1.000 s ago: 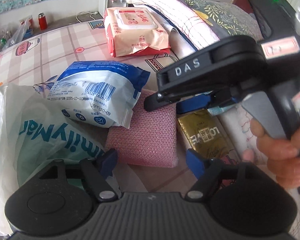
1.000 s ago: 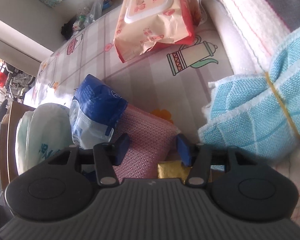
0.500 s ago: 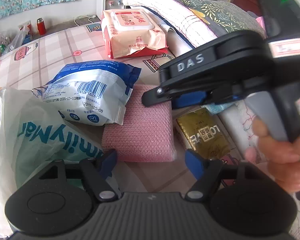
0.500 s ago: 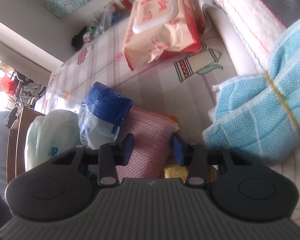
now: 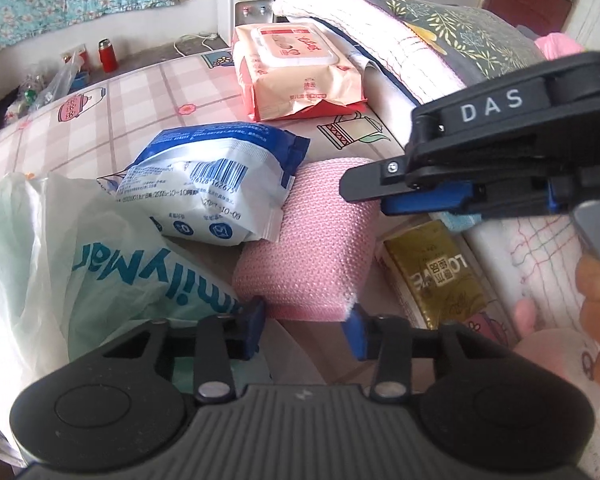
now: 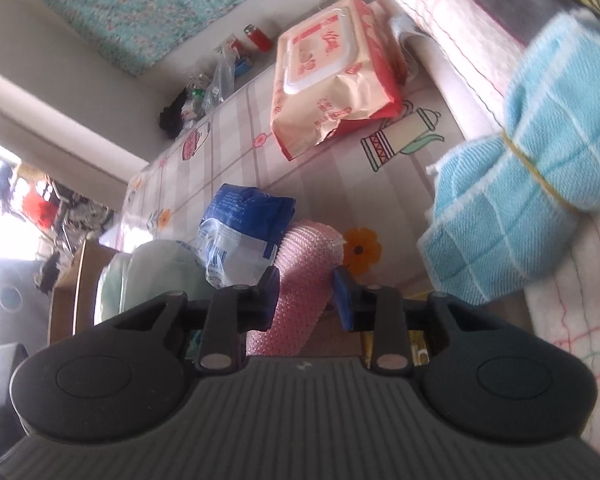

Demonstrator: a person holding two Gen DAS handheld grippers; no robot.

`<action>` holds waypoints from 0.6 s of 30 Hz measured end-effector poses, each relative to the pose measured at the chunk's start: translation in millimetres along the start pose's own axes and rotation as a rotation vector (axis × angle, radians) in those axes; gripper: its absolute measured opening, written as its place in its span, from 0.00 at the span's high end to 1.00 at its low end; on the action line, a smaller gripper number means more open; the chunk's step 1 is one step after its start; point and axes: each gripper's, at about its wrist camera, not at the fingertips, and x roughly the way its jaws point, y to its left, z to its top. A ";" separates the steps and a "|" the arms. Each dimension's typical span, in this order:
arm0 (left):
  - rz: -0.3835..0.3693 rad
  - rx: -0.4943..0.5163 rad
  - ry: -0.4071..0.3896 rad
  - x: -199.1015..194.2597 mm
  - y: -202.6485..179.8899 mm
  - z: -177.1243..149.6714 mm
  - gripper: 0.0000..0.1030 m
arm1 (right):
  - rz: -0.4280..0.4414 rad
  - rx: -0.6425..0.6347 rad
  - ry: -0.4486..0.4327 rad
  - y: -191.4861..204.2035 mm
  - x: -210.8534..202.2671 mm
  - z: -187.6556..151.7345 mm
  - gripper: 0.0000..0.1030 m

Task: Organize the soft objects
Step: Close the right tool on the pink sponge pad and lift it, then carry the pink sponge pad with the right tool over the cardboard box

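Both sets of fingers have just been closing onto the pink sponge pad (image 5: 316, 236): left gripper (image 5: 306, 322) pinches its near end, right gripper (image 6: 306, 292) clamps the far end, which now lifts and curls off the tabletop (image 5: 148, 108). Nothing looks sorted yet, judging by the FamilyMart bag (image 5: 80, 264), blue-white packet (image 5: 216, 184), gold pack (image 5: 440, 272), blue towel bundle (image 6: 540, 184) and wipes pack (image 5: 300, 68) lying loose. Pad's long axis runs from the left gripper toward the right one, beside the packet.

Daylight fills both views, bright and soft, with faint shadows. A window (image 6: 4, 200) blows out white at the right wrist's left edge (fisheye bending everywhere); the blue towel (image 6: 540, 184) smears with blur.
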 end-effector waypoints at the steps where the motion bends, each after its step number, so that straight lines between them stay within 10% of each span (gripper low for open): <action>1: -0.005 -0.010 0.005 0.3 2.1 0.2 0.65 | 0.004 0.016 0.005 -1.9 0.2 -1.0 0.68; 18: -0.087 -0.027 -0.006 -18.8 2.7 -1.4 0.68 | -0.033 0.008 -0.004 18.5 -3.8 -16.9 0.70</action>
